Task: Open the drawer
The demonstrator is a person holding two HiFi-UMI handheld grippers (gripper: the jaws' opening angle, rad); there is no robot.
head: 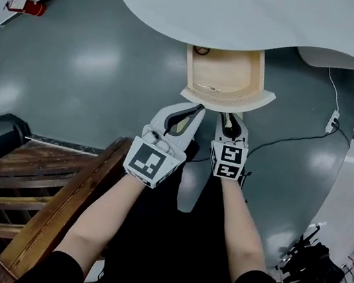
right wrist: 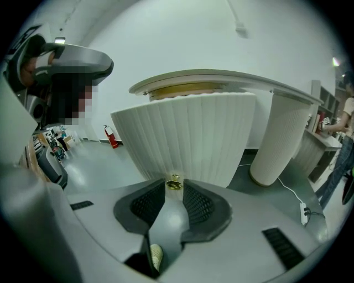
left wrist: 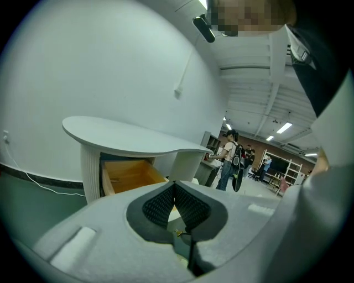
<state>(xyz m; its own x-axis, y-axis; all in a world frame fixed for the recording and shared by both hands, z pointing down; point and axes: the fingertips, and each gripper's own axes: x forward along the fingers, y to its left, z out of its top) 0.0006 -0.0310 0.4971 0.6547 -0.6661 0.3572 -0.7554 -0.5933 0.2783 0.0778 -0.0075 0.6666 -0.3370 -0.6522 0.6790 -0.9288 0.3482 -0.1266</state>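
A wooden drawer stands pulled out from under the white table top; its fluted white front faces me. My right gripper reaches the front's middle. In the right gripper view the small brass knob sits between the tips of the right gripper, which is shut on it. My left gripper hovers just left of it, short of the drawer front, holding nothing. In the left gripper view the tips of the left gripper meet, and the open drawer shows beyond.
A small dark ring lies in the drawer's back left corner. A wooden bench stands at my lower left. A power strip with cables lies on the floor to the right. The table's fluted column rises right of the drawer.
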